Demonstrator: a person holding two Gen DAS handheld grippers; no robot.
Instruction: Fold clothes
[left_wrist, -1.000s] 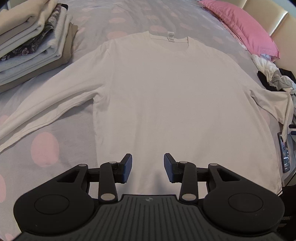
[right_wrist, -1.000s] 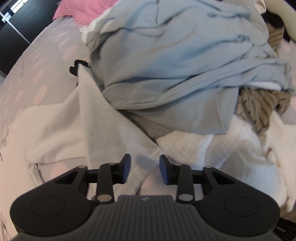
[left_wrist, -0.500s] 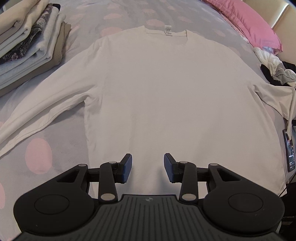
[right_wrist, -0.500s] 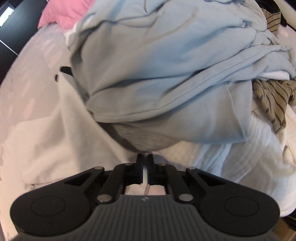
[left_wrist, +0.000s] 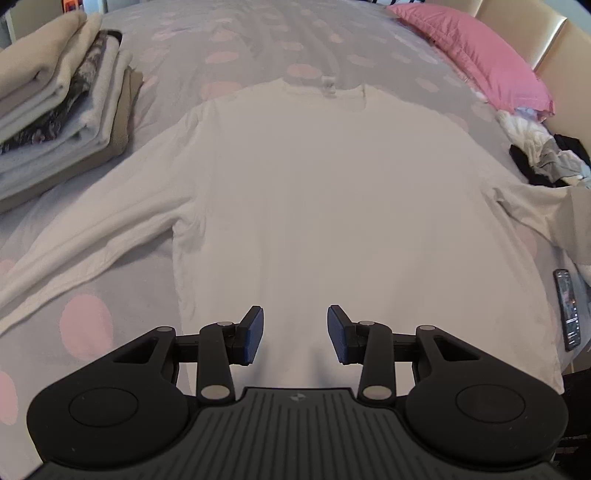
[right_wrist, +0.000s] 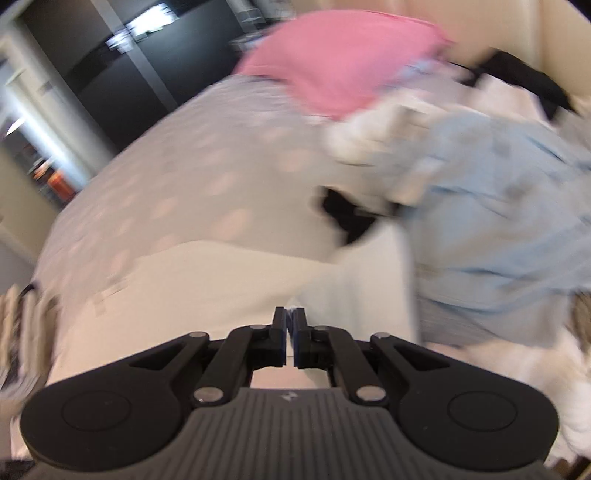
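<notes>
A white long-sleeved shirt (left_wrist: 325, 192) lies flat on the bed, collar at the far end, sleeves spread to both sides. My left gripper (left_wrist: 295, 334) is open and empty, hovering over the shirt's hem. My right gripper (right_wrist: 290, 325) is shut on the end of the shirt's right sleeve (right_wrist: 354, 280), which rises lifted toward it; the view is blurred. The same sleeve shows lifted at the right edge of the left wrist view (left_wrist: 546, 206).
A stack of folded clothes (left_wrist: 55, 110) sits at the left. A pink pillow (left_wrist: 480, 62) lies at the far right. A heap of unfolded clothes with a light blue garment (right_wrist: 498, 229) lies to the right. A phone (left_wrist: 567, 308) lies by the bed's right edge.
My right gripper closed on the sleeve end and has pulled back and swung left, lifting the sleeve away from the heap. The left gripper drew back slightly over the hem.
</notes>
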